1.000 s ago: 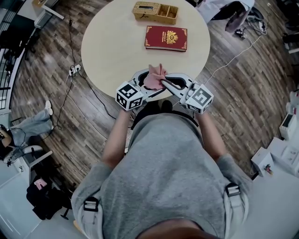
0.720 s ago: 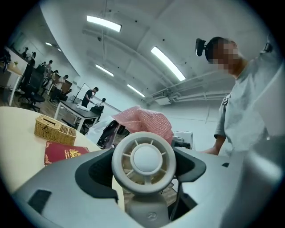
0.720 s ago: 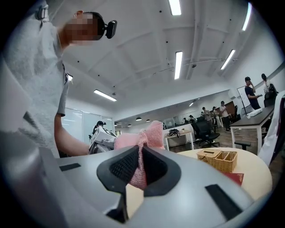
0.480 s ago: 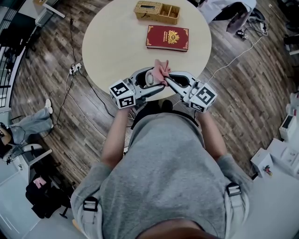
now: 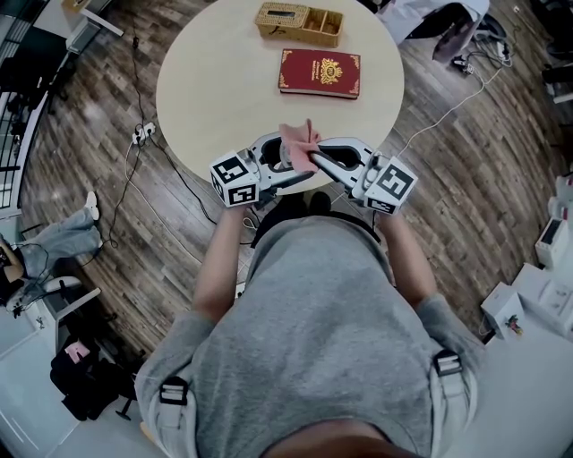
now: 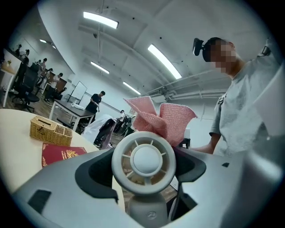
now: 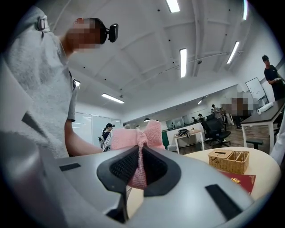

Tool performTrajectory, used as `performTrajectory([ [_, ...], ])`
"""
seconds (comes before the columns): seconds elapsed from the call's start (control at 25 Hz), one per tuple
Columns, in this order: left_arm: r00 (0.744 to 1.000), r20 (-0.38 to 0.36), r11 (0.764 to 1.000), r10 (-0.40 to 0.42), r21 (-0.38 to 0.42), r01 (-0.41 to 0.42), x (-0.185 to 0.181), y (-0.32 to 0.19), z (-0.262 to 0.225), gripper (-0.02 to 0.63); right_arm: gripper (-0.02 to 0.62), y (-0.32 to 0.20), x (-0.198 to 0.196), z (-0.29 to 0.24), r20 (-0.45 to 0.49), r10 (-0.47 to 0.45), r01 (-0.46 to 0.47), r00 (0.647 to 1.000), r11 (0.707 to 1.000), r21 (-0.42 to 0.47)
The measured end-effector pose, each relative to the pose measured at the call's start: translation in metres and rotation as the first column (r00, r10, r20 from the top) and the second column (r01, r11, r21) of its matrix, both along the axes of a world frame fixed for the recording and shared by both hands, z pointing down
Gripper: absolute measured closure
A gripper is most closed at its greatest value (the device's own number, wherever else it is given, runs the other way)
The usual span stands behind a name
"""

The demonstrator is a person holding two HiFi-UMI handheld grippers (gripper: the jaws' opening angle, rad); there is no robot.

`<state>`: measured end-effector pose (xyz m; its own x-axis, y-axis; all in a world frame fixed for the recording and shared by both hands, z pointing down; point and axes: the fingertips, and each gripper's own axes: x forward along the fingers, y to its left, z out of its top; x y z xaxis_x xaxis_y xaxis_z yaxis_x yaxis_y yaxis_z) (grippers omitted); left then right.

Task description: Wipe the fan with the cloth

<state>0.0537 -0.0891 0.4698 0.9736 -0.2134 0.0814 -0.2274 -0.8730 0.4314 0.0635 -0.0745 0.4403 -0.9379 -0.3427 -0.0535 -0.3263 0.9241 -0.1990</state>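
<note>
A small white hand fan (image 6: 143,161) stands upright between the jaws of my left gripper (image 6: 144,187), which is shut on its handle. The fan's round grille (image 5: 283,153) shows in the head view just off the table's near edge. A pink knitted cloth (image 7: 136,144) is pinched in my right gripper (image 7: 139,171), which is shut on it. The cloth (image 6: 162,120) rests against the back of the fan head, its corners sticking up above the grille. In the head view the cloth (image 5: 298,140) sits between both grippers, with my right gripper (image 5: 315,159) beside my left gripper (image 5: 285,170).
A round beige table (image 5: 224,80) carries a red book (image 5: 319,72) and a wicker box (image 5: 298,22) at its far side. Cables (image 5: 152,143) run over the wooden floor to the left. Desks, chairs and several people stand in the office behind.
The cloth has shifted slightly over the fan head, back and forth, while both grippers stay close together at the table's near edge.
</note>
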Motion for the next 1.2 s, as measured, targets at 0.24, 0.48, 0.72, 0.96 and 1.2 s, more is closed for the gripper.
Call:
performTrajectory([
  [0.24, 0.997, -0.049, 0.998, 0.055, -0.012, -0.056, 0.001, 0.007, -0.007, 0.216, 0.563, -0.008, -0.005, -0.009, 0.013, 0.002, -0.002, 1.0, 1.0, 0.019],
  [0.48, 0.983, -0.083, 0.986, 0.166, -0.022, -0.168, 0.009, 0.027, -0.016, 0.216, 0.563, -0.02, -0.007, -0.008, 0.024, 0.004, -0.004, 1.0, 1.0, -0.001],
  [0.72, 0.97, -0.086, 0.974, 0.226, -0.011, -0.228, 0.013, 0.037, -0.018, 0.216, 0.563, -0.024, -0.003, 0.006, 0.01, 0.005, -0.004, 1.0, 0.999, -0.045],
  [0.96, 0.972, 0.082, 0.974, 0.22, 0.045, -0.224, 0.013, 0.037, 0.006, 0.216, 0.564, -0.013, -0.002, 0.013, -0.016, -0.014, 0.012, 1.0, 0.998, -0.069],
  [1.2, 0.943, 0.237, 0.962, 0.234, 0.086, -0.26, 0.017, 0.039, 0.025, 0.216, 0.565, -0.003, -0.01, 0.015, -0.068, -0.066, 0.062, 0.995, 0.996, -0.063],
])
